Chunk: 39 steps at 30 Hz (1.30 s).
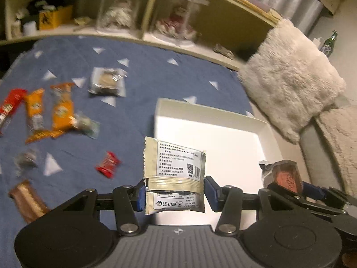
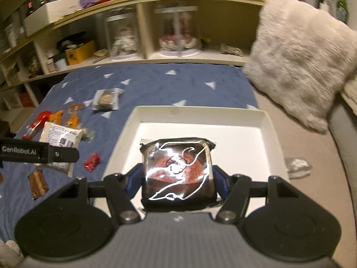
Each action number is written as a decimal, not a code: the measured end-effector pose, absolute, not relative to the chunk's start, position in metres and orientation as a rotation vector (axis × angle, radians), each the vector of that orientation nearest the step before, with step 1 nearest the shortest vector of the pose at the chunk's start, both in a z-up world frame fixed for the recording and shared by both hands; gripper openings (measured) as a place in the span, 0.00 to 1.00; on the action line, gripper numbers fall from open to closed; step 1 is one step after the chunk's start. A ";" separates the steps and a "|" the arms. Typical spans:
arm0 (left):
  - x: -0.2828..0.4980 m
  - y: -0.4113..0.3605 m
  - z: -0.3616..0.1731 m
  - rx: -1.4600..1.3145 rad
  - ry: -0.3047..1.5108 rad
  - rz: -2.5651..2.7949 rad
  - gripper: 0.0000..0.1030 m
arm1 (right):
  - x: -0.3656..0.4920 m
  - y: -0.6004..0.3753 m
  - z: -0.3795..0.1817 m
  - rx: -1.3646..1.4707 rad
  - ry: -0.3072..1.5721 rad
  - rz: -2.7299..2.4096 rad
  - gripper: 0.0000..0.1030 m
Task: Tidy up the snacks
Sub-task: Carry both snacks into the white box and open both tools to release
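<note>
My left gripper (image 1: pixel 174 193) is shut on a cream sachet (image 1: pixel 175 167) with a white printed label, held above the left edge of the white box (image 1: pixel 265 131). My right gripper (image 2: pixel 177 182) is shut on a clear-wrapped reddish-brown cake (image 2: pixel 178 172) above the white box (image 2: pixel 266 125); the cake also shows in the left wrist view (image 1: pixel 286 175). Loose snacks lie on the blue cloth (image 1: pixel 133 120): two orange packets (image 1: pixel 61 109), a red packet (image 1: pixel 10 108), a small red candy (image 1: pixel 108 164), a brown bar (image 1: pixel 28 201), a clear-wrapped pastry (image 1: pixel 107 81).
A low wooden shelf (image 2: pixel 178 55) with glass domes and a yellow box runs behind the bed. A fluffy cream pillow (image 2: pixel 303 51) leans at the right. A small clear packet (image 2: pixel 297 164) lies right of the box. A green bottle (image 2: pixel 341 4) stands far right.
</note>
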State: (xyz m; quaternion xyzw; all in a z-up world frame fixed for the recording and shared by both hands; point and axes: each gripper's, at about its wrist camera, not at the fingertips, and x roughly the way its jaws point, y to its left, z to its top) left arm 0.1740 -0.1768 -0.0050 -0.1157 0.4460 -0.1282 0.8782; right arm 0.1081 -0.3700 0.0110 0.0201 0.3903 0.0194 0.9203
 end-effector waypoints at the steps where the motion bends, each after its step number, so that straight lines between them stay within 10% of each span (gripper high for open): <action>1: 0.175 -0.183 -0.009 -0.251 0.942 -0.276 0.51 | 0.107 -0.377 0.010 0.047 0.806 0.032 0.68; 22: 0.209 -0.222 -0.075 -0.364 1.104 -0.289 0.51 | 0.131 -0.464 -0.042 0.123 0.945 -0.109 0.68; 28: 0.210 -0.225 -0.074 -0.322 1.112 -0.275 0.83 | 0.134 -0.471 -0.046 0.168 0.906 -0.097 0.76; 39: 0.198 -0.226 -0.069 -0.227 1.147 -0.301 0.94 | 0.129 -0.466 -0.040 0.149 0.981 -0.077 0.86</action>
